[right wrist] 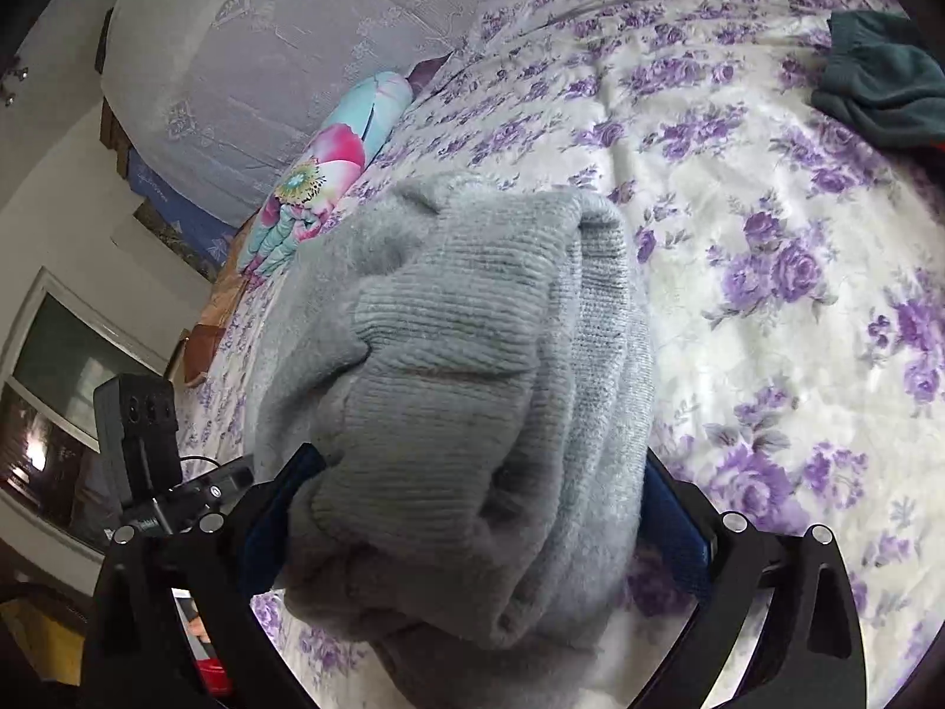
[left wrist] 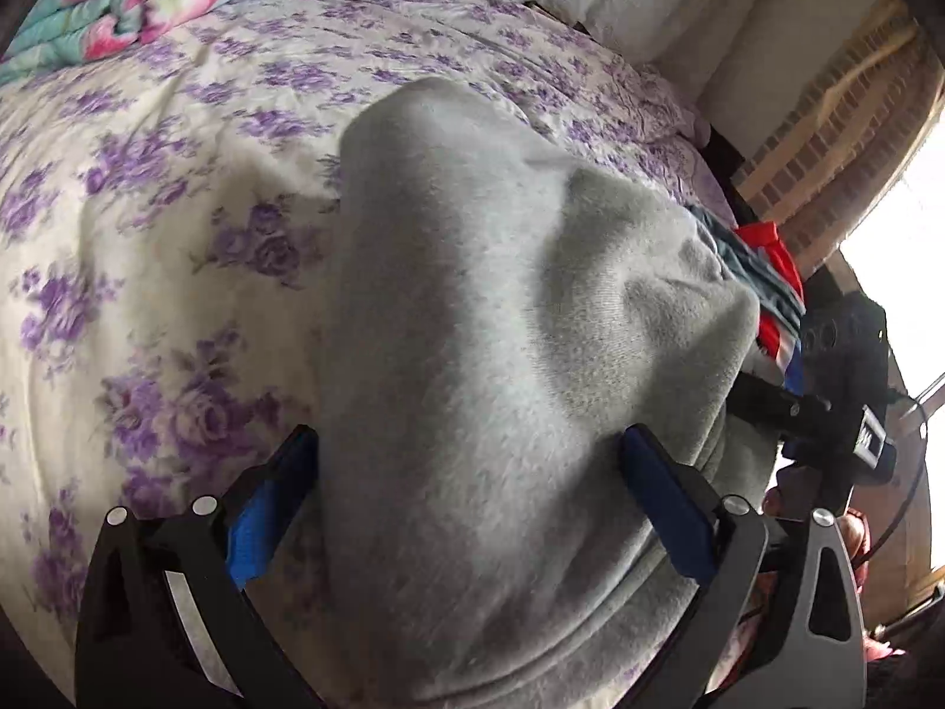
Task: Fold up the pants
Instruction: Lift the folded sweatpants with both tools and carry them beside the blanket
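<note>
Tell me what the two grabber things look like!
Both look alike. The left gripper and right gripper each have two black angular arms with round silver bolts and flat blue pads on the fingertips. Each view also shows the other gripper's boxy black camera unit with thin black cables.

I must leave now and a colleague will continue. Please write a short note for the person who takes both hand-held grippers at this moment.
Left hand-held gripper: wide-set fingers around bunched grey pants; grip firmness unclear.
Right hand-held gripper: the same, at the ribbed cuff.
The pants hang bunched above the floral bedsheet, not laid flat. A teal garment lies further off.
Done: the pants are picked up.
Left: spread them out, fold them, set them down.
</note>
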The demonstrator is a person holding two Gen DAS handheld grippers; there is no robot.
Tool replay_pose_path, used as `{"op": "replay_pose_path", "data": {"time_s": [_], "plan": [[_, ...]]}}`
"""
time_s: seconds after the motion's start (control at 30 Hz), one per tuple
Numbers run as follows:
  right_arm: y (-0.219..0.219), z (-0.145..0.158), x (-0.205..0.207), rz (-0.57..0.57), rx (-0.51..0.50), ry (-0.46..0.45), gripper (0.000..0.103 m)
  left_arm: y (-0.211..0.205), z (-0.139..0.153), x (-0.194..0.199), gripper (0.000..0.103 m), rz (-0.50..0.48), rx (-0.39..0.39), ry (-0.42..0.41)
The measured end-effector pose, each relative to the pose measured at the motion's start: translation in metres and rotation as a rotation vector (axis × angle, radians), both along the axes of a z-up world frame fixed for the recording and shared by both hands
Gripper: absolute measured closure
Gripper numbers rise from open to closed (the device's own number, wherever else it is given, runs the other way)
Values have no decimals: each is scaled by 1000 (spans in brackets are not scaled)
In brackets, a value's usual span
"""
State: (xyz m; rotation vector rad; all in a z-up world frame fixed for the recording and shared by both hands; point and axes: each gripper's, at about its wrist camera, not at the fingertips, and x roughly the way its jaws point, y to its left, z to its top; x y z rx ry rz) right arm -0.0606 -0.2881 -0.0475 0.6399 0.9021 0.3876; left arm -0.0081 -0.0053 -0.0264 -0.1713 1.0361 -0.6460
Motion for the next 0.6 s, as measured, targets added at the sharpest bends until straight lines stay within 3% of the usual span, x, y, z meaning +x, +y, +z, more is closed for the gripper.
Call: {"op": "replay_pose_path", "data": {"time_s": [0.07,0.1,0.13,0.17,0.23,0.4,0.5,0.6], "plan": [[3,3,-2,15,-15,-35,8,-5,1,10,8,8,-33,33],[4,8,-6,21,-29,-61,20,-4,4,14,15,26,-49,45],[7,16,-9,21,-66,-85,25,-6,11,16,28,35,-38,28],[9,27,-12,25,-101,-113,34,-7,21,16,49,30,-23,0],[11,54,-9,31,-137,-168,38,-10,47,21,61,12,9,-57],[-1,137,46,19,-189,-323,38,-13,134,70,65,35,-10,-186],[-8,183,105,-20,-225,-396,38,-29,190,120,65,76,51,-307],[-9,212,172,-60,-272,-464,38,-44,222,176,64,123,118,-396]]}}
